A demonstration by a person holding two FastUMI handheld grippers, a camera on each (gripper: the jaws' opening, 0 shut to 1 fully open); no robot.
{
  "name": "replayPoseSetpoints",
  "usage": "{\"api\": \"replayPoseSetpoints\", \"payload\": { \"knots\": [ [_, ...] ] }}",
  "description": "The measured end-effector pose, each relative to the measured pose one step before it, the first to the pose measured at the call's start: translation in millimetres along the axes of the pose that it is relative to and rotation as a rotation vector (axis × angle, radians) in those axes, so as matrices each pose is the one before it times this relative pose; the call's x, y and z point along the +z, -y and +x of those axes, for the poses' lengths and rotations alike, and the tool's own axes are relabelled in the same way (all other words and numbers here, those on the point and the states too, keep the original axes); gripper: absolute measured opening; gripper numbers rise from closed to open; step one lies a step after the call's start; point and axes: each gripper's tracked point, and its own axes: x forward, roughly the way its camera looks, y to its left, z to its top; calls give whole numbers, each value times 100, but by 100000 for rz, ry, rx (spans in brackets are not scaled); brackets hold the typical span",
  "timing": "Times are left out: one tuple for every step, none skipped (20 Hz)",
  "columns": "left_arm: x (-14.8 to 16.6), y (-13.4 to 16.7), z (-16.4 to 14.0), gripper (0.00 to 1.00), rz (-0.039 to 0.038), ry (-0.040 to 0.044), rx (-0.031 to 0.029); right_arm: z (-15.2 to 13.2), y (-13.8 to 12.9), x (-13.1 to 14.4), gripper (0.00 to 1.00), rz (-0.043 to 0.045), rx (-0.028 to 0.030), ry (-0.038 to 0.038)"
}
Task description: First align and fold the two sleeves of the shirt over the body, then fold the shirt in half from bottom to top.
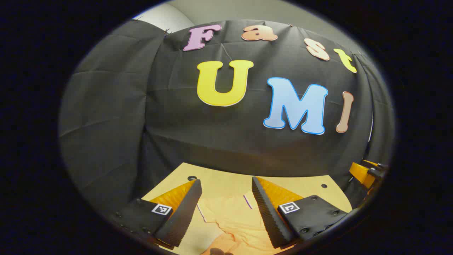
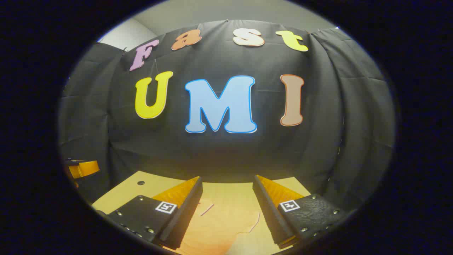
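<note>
Hovering: two hand-held grippers hang above a pale yellow tabletop (image 1: 226,184), both tilted up toward the black cloth booth wall (image 1: 212,141).
Left gripper (image 1: 226,209): fingers spread wide apart, nothing between them, held clear of the cloth below.
Right gripper (image 2: 226,209): fingers likewise parted and empty, also off the fabric.
Shirt: a soft, pale orange cloth shirt (image 1: 233,223) lies on the table at 6 o'clock in the left gripper view, wrinkled, with thin purple edge trim showing; in the right gripper view the same garment (image 2: 219,226) sits at 6 o'clock between that gripper's fingers.
Progress: judged from the loose, rumpled fabric and two empty grippers, no fold is being made at this moment; how the sleeves lie cannot be told, since little of the garment is in sight.
Left to do: by the look of it, the sleeve folds may remain, and the bottom-to-top fold as well.
Surroundings: small dark holes (image 1: 192,177) dot the table near its far edge; the other gripper's orange body (image 1: 364,173) peeks in at 3 o'clock of the left gripper view.
Obstacles: none apparent on the table; the wrinkles could spoil alignment.
</note>
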Motion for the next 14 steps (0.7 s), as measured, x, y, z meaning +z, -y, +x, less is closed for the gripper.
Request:
{"api": "replayPoseSetpoints", "payload": {
  "knots": [
    [22,309,70,92,529,-141,-176,125,301,-206,87,81,-312,-559],
    [50,218,127,92,579,-91,104,27,68,-191,88,296,-215,-736],
    [25,92,97,92,475,-227,-66,430,132,-313,90,408,-83,-788],
    [-68,51,65,92,314,-223,-30,100,95,-195,88,92,-198,-839],
    [-101,-104,97,92,309,-123,98,145,65,-269,87,-74,278,-614],
    [25,-29,19,92,303,-222,223,192,132,-237,87,-521,-265,-768],
    [-72,-50,149,92,355,-361,190,276,64,-393,90,-413,-48,-801],
    [-76,-71,78,92,298,-305,87,178,122,-332,88,-169,16,-1157],
    [-72,2,116,92,135,-390,224,336,198,-571,88,72,91,-1370],
    [-60,-127,32,92,135,-323,181,207,189,-502,90,210,2,-1537],
    [-122,0,67,92,180,-379,236,329,149,-585,88,517,81,-1725],
    [-72,-59,52,92,204,-265,106,276,105,-465,91,960,-20,-1432],
    [-69,-119,50,92,167,-172,137,409,257,-633,90,934,-71,-1617],
    [-45,-22,-17,94,180,-231,188,346,296,-458,90,1067,-401,-1301]
  ]
}}
